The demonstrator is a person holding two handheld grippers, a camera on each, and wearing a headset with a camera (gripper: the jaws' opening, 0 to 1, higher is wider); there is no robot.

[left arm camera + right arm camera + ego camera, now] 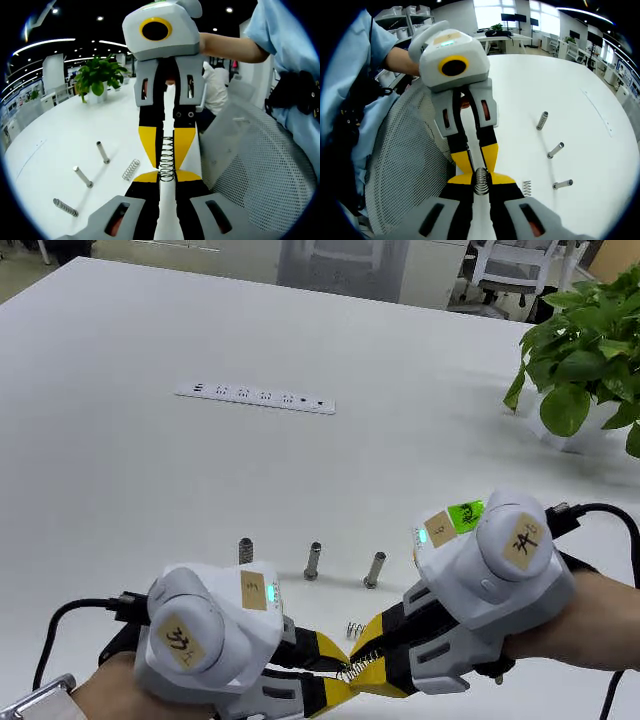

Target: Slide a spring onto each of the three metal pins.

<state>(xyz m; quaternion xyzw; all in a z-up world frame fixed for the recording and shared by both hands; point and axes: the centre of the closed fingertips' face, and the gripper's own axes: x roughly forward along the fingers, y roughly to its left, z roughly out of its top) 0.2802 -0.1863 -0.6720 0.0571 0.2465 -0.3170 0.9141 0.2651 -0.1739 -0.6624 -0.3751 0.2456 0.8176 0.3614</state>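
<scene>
Three metal pins stand in a row on the white table [120, 480]. The left pin [246, 551] wears a spring; the middle pin [313, 561] and the right pin [374, 569] are bare. A loose spring [353, 628] lies in front of them. My left gripper [338, 677] and right gripper [362, 655] meet tip to tip near the table's front edge, both shut on a second spring [352, 662]. It lies lengthwise between the right jaws [166, 155], and its end sits in the left gripper [166, 176]. From the right gripper [480, 179] the held spring [480, 182] appears end-on.
A white power strip [255, 397] lies farther back on the table. A potted plant [585, 350] stands at the right edge. A mesh chair back [250, 165] sits just behind the table's near edge, beside the person's blue sleeve [355, 75].
</scene>
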